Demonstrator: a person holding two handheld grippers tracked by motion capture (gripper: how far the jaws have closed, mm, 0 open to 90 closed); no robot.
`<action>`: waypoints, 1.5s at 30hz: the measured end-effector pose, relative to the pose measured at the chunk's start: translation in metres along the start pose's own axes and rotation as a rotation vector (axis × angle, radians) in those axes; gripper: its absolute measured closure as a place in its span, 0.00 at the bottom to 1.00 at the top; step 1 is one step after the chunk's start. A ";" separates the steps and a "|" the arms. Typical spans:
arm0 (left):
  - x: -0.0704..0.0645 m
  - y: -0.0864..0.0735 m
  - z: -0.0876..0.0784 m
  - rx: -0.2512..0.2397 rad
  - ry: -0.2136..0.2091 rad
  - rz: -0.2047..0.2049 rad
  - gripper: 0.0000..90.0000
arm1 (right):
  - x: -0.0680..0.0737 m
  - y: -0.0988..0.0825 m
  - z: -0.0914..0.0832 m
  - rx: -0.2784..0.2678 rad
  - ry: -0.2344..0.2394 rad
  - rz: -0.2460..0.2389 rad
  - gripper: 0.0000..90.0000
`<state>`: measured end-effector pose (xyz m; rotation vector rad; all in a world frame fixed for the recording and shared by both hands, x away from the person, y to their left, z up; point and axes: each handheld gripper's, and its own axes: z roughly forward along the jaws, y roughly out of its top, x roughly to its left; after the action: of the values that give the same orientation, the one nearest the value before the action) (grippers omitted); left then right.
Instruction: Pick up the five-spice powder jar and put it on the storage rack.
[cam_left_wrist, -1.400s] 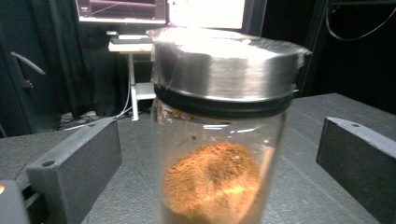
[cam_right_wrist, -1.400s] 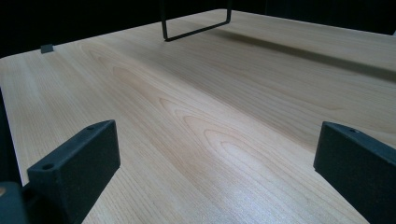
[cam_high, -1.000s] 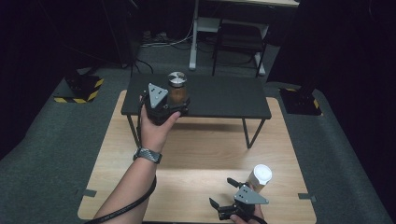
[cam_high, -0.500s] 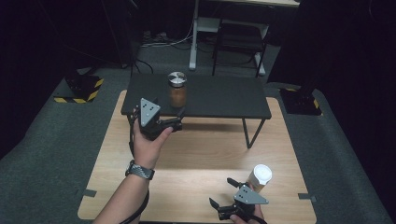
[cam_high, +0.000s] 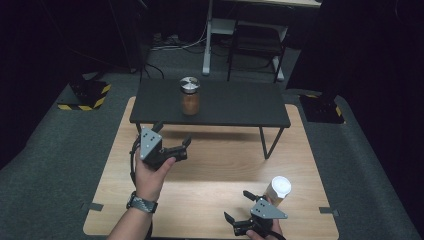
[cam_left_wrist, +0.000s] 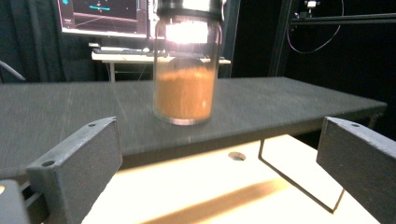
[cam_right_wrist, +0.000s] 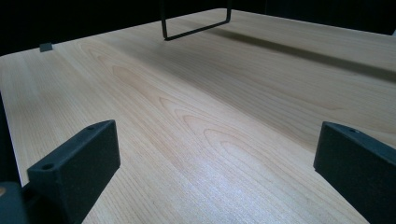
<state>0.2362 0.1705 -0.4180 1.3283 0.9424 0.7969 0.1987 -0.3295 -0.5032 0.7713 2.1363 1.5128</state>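
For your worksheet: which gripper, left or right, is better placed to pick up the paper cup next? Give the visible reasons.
Right. The right gripper sits open beside the paper cup on the wooden table. The left gripper, also open, faces the jar on the black shelf.

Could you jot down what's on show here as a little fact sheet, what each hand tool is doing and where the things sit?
Setting: wooden table with a low black shelf standing on it
Jar: glass jar of brown powder, metal lid, upright on the shelf
Cup: white-lidded cup on the wood, near right
Left tool: open, empty, apart from the jar and pointed towards it
Right tool: open, empty, low over the wood beside the cup
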 end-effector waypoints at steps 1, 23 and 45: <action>0.001 -0.004 -0.002 -0.004 -0.004 -0.005 0.01 | 0.000 0.000 0.000 0.000 -0.001 0.000 0.00; 0.006 -0.067 -0.048 0.060 -0.005 -0.015 0.01 | 0.001 0.000 0.000 -0.001 -0.006 -0.001 0.00; 0.003 -0.100 -0.069 0.274 0.025 -0.010 0.01 | 0.002 -0.001 -0.001 -0.003 -0.009 0.004 0.00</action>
<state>0.1707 0.1935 -0.5178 1.5510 1.1069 0.6947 0.1967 -0.3295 -0.5036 0.7802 2.1263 1.5113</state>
